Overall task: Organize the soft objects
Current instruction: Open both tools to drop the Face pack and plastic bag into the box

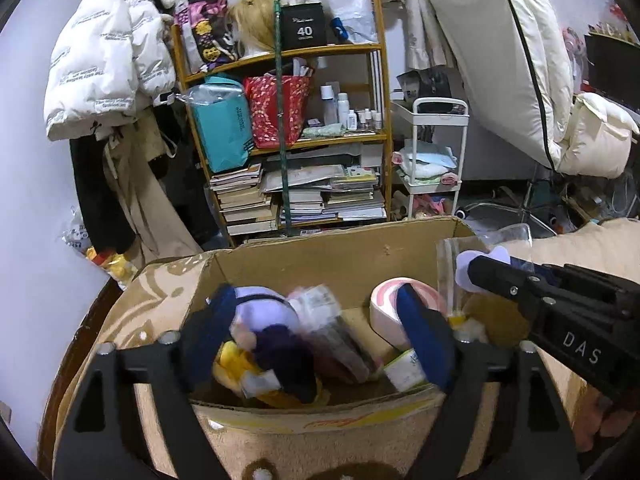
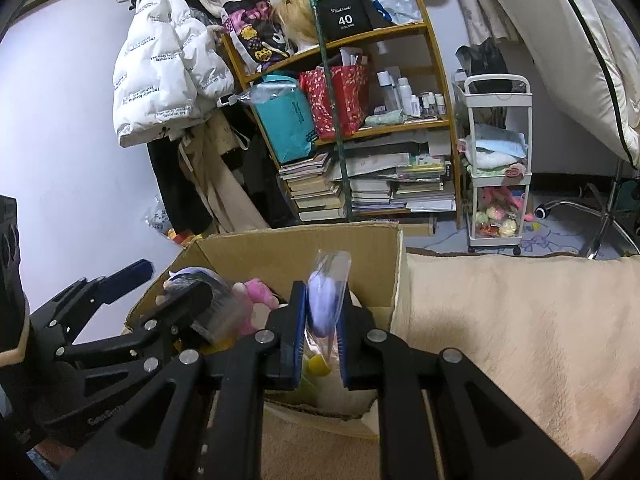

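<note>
An open cardboard box [image 1: 304, 256] sits on a beige blanket. My left gripper [image 1: 320, 332] is open over the box. A lavender and dark purple plush doll [image 1: 268, 320] lies between its fingers, blurred and apart from the right pad. My right gripper [image 2: 322, 312] is shut on a lavender plush in a clear plastic bag [image 2: 326, 300] and holds it over the box's right side. It also shows in the left wrist view [image 1: 476, 268]. A pink and white plush [image 1: 384, 312] and a pink plush [image 2: 260, 296] lie in the box [image 2: 296, 256].
A wooden shelf [image 1: 288, 120] with books and bags stands behind the box. A white cart [image 2: 498, 160] with soft items is at the right. Coats [image 1: 108, 60] hang at the left. The beige blanket [image 2: 520, 320] spreads to the right.
</note>
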The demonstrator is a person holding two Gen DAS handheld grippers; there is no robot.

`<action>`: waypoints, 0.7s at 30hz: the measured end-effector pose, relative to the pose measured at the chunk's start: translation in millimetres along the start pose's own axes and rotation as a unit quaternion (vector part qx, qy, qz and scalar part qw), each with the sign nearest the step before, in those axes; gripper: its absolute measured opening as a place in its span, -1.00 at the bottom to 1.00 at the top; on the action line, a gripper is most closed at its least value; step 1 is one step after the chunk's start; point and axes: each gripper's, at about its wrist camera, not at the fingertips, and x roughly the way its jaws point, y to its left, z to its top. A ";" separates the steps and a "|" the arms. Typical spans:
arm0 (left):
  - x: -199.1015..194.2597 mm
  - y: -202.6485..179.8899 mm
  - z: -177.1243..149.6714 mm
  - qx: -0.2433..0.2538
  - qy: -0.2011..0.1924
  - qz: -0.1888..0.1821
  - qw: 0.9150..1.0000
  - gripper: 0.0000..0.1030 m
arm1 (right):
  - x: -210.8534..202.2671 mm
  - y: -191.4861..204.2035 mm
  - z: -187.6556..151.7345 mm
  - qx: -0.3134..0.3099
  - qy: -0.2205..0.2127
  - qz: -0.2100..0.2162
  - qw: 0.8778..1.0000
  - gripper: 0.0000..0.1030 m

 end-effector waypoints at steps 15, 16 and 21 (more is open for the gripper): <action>-31.6 18.9 -7.1 0.001 -0.011 0.047 0.999 0.85 | -19.9 5.0 4.5 -0.006 -0.015 0.005 1.000 -0.37; -34.7 20.5 -7.9 0.002 -0.012 0.050 0.999 0.86 | -22.2 5.2 4.5 -0.006 -0.016 0.006 1.000 -0.34; -53.9 30.2 -12.8 -0.004 -0.015 0.066 0.998 0.86 | -36.7 8.9 3.7 -0.015 -0.018 -0.003 1.000 -0.04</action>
